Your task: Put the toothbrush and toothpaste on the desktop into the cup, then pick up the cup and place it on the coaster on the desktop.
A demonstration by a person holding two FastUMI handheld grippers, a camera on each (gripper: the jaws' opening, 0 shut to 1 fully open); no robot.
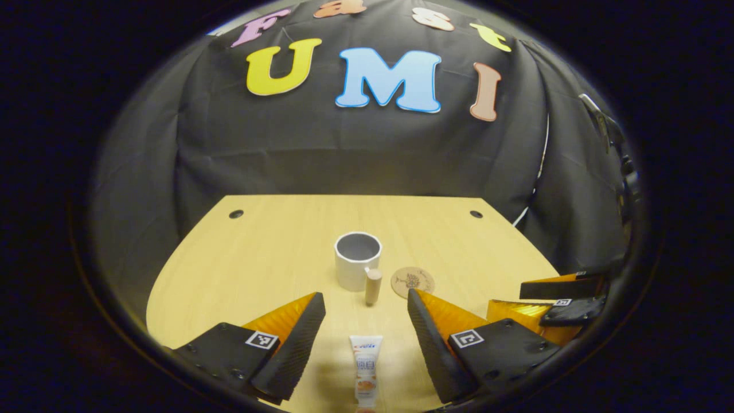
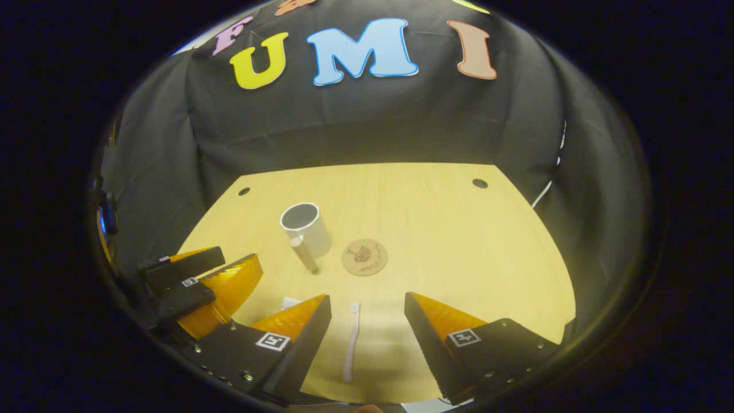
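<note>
A white cup (image 1: 358, 261) with a wooden handle (image 1: 373, 287) stands upright mid-desk, and a round cork coaster (image 1: 412, 281) lies just to its right. The toothpaste tube (image 1: 366, 367) lies flat on the desk between the spread fingers of my left gripper (image 1: 365, 297), which is open above it and touches nothing. In the right gripper view, a white toothbrush (image 2: 351, 341) lies lengthwise between the fingers of my open right gripper (image 2: 367, 298). Farther off stand the cup (image 2: 305, 229) and coaster (image 2: 364, 257). An end of the toothpaste (image 2: 291, 302) peeks out beside the left finger.
The light wooden desk (image 1: 258, 258) has two small dark holes near its far corners (image 1: 236, 214) (image 1: 476, 214). Black cloth walls close in behind it. The right gripper (image 1: 550, 310) shows at the right of the left gripper view; the left gripper (image 2: 200, 287) shows at the left of the right gripper view.
</note>
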